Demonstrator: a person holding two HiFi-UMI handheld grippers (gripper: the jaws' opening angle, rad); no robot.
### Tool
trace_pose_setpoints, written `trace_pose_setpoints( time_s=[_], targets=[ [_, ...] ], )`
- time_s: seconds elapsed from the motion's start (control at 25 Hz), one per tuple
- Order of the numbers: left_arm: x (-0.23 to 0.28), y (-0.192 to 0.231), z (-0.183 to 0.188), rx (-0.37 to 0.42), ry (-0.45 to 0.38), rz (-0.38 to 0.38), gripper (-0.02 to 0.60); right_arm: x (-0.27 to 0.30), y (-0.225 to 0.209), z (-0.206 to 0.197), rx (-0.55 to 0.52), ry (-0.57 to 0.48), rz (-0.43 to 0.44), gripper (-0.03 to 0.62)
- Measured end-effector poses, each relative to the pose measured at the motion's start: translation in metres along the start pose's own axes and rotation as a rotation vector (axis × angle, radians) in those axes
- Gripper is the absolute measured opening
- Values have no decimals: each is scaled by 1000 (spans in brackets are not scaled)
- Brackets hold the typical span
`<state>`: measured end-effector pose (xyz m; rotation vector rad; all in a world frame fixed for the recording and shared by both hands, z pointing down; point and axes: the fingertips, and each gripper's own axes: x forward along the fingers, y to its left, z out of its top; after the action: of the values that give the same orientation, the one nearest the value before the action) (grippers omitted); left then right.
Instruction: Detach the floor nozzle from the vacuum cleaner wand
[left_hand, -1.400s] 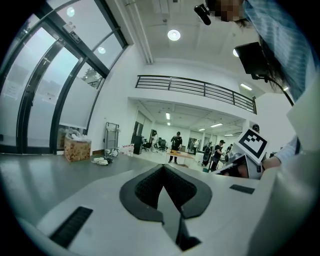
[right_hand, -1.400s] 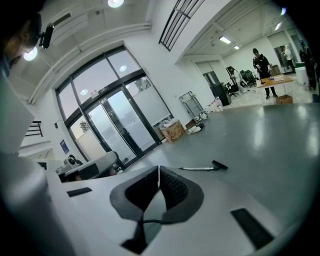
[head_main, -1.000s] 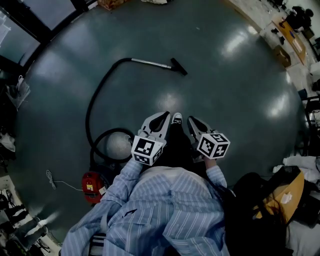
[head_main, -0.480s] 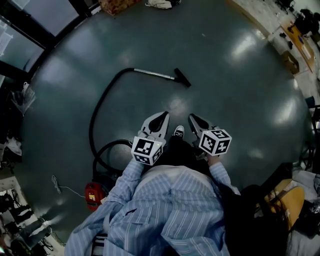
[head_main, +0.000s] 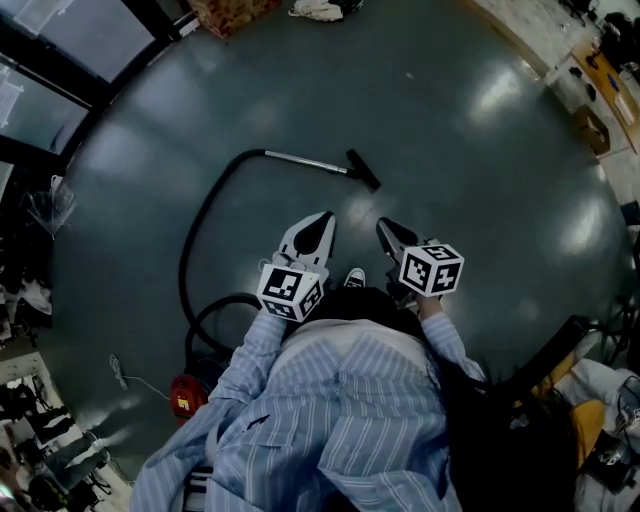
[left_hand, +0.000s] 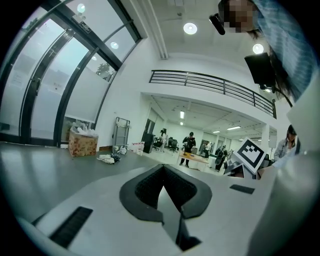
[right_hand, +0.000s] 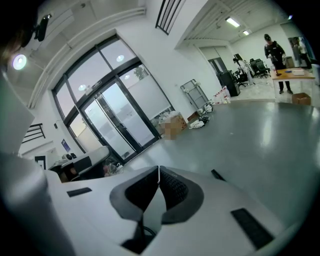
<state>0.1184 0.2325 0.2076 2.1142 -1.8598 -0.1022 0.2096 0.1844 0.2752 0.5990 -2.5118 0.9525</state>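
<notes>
Currently, the black wedge-shaped floor nozzle (head_main: 363, 170) is attached to the end of the slim silver metal wand (head_main: 305, 161). The wand lies flat on the glossy grey-green floor (head_main: 480, 200) ahead of the person, and a curved black hose (head_main: 196, 225) joins it to the red vacuum body (head_main: 184, 393). No detachment step is done; approach, grasp and separation all remain. The left gripper (head_main: 322, 220) and right gripper (head_main: 386, 228) have their jaws fully together, hold nothing, and are well apart from the nozzle.
</notes>
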Motion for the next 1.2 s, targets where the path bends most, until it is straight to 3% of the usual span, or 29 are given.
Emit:
trace_pose_setpoints(
  time_s=[0.24, 0.52, 0.88, 1.2],
  targets=[
    [18, 20, 11, 5, 26, 39, 5, 27, -15, 18, 41, 19, 21, 14],
    [32, 60, 9, -94, 51, 39, 5, 56, -20, 22, 99, 14, 1, 14],
    [100, 134, 14, -60, 121, -50, 5, 116, -45, 62, 118, -20, -92, 14],
    [170, 221, 33, 34, 206, -186, 5, 191, -62, 105, 89, 23, -189, 15]
  ],
)
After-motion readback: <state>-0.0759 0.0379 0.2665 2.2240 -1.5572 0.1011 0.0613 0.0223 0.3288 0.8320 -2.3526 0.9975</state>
